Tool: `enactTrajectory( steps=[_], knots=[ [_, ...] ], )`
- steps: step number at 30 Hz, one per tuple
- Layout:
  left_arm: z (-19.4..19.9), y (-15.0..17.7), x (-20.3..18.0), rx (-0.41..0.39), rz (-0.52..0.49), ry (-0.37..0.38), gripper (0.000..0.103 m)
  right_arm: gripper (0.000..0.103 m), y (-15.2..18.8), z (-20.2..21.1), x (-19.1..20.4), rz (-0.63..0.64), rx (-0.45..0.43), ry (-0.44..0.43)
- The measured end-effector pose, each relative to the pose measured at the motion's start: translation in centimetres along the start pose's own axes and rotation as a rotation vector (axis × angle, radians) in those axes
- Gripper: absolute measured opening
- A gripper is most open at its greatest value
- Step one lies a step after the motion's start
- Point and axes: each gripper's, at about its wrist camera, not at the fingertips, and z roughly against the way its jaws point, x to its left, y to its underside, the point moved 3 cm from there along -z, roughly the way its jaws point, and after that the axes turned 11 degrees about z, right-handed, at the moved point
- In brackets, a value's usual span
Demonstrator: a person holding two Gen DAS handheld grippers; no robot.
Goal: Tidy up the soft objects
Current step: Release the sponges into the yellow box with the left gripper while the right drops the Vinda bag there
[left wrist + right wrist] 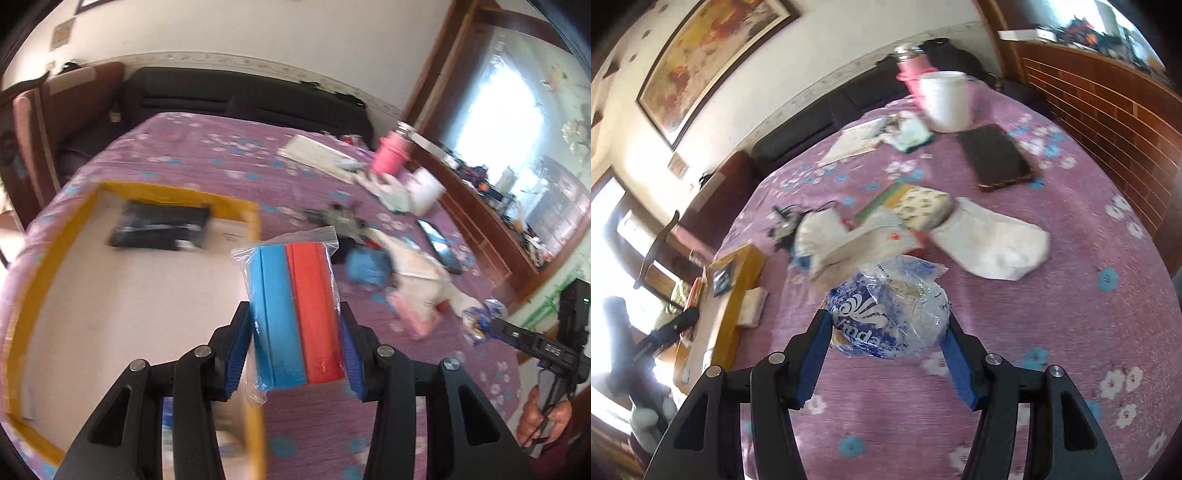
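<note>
On the left: a cardboard box [110, 295] with yellow-taped rim sits on the purple flowered tabletop [207, 155], a black packet [160, 227] lying flat inside.
Left gripper [295, 347]: pinching a clear zip bag of blue and red foam blocks [295, 306], held up beside the box's right wall.
Middle: a loose pile of white cloth items [990, 240] and a patterned pouch [916, 203] on the tabletop.
Right gripper [886, 343]: pinching a crinkled blue-and-white plastic tissue pack [890, 317], raised off the tabletop.
Far right: a white cup [945, 99], a pink bottle [912, 70], a dark case [995, 157].
</note>
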Motion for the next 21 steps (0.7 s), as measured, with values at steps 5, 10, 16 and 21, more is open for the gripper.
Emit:
enactTrajectory(
  steps=[5,10,16,21],
  knots=[
    [0.2,-2.7,6.9,-0.012,0.059,-0.13,0.044,0.064,-1.2,-3.2,6.9,0.118,0.047,-0.072],
    [-1.9,-5.2,11.9,0.014,0.105,-0.216,0.044,0.064,-2.3,-6.9,14.5,0.246,0.091,-0.141],
    [-5.6,-7.6,15.3,0.055,0.128,-0.272,0.044,0.064,-3.4,-10.9,21.5,0.379,0.14,-0.177],
    [-7.5,-8.8,16.4,0.065,0.145,-0.277,0.046,0.064,-3.7,-14.1,24.7,0.446,0.187,-0.185]
  ],
)
